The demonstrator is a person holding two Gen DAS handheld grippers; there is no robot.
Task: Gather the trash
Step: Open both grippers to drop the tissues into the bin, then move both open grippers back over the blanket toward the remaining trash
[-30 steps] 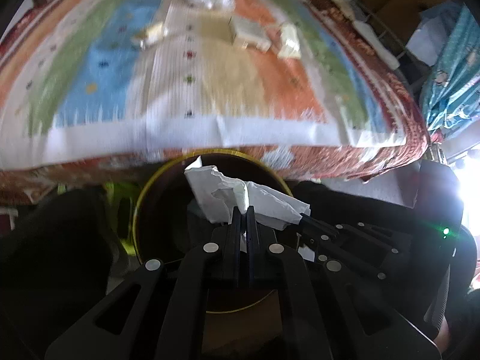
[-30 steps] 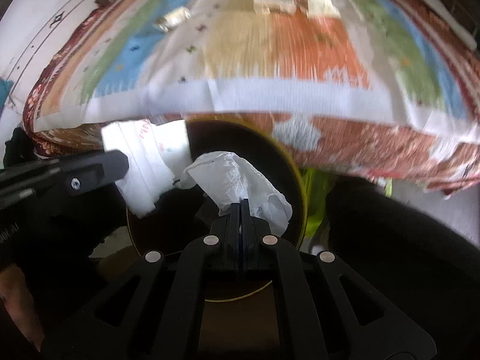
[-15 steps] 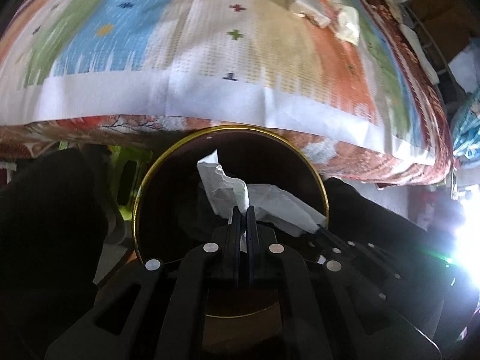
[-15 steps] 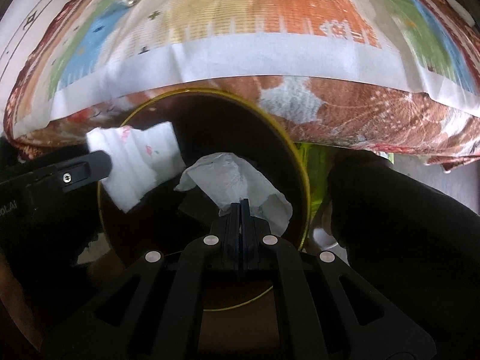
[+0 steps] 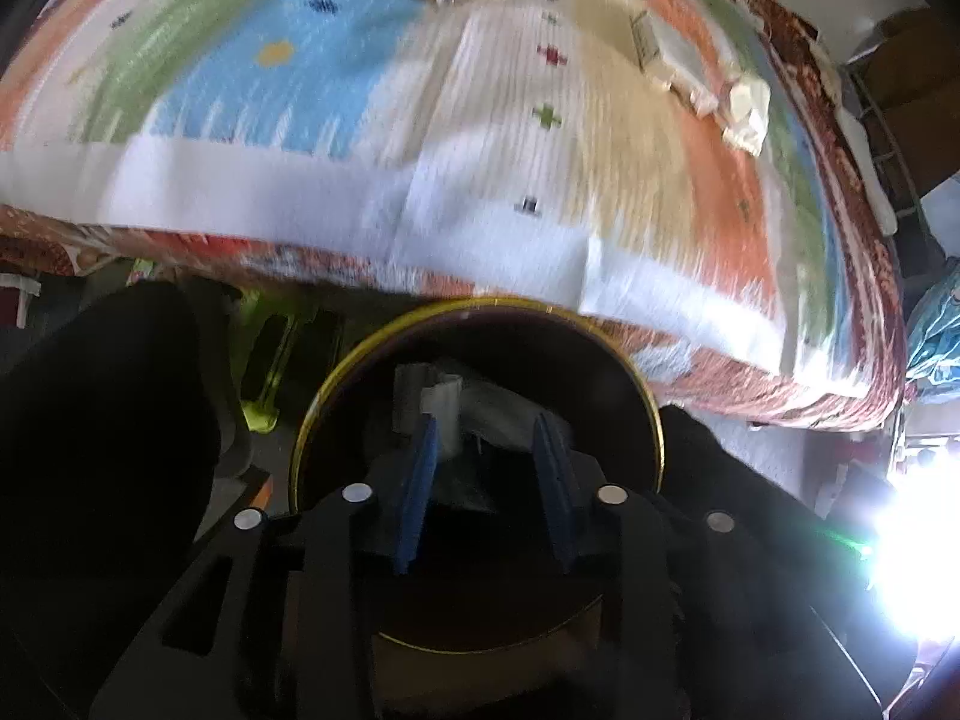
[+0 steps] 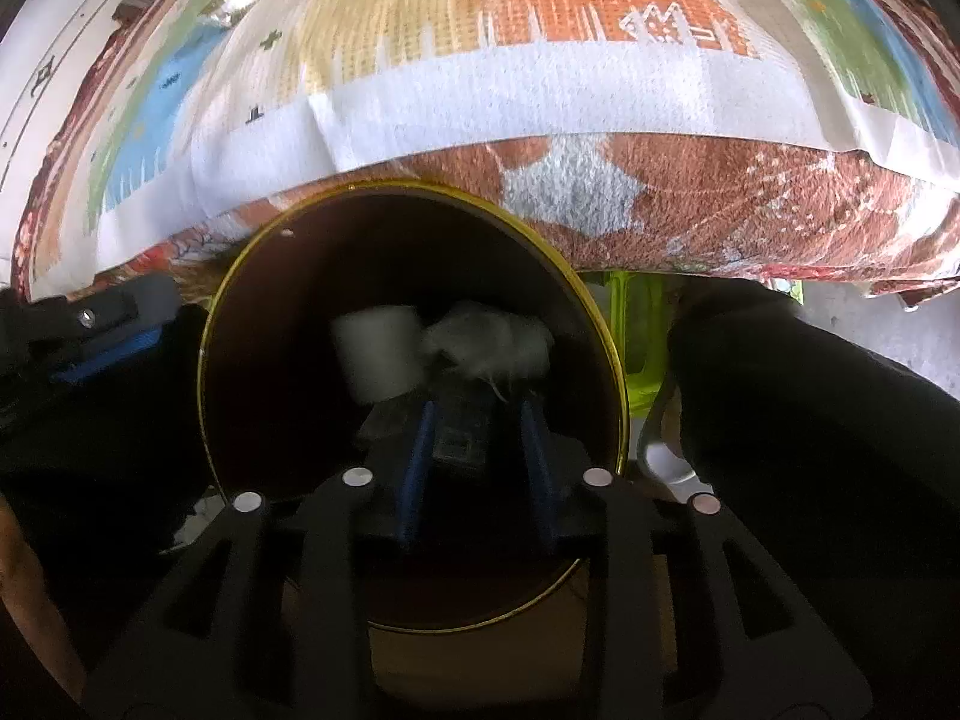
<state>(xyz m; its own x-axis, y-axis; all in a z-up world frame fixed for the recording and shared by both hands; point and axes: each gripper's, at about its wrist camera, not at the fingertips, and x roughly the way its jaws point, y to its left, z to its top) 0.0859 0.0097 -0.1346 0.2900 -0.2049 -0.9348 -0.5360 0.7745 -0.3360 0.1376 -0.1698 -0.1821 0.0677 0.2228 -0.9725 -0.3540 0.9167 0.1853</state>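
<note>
I have the left gripper (image 5: pixel 489 426) and right gripper (image 6: pixel 474 414) spread apart over the bin (image 6: pixel 621 396), crumpled paper (image 6: pixel 486 342) inside. Next: wrappers (image 5: pixel 747 111) at one o'clock on the bed (image 5: pixel 300 204).

Open mouth of the bin (image 6: pixel 612 372) lies clear beneath both spread tools; crumpled papers (image 6: pixel 486 339) sit inside. The bed's near edge (image 6: pixel 690 180) overhangs just behind the rim, blocking forward travel.

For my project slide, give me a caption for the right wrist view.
Open right tool above the gold-rimmed dark round bin, white crumpled paper scraps inside.
</note>
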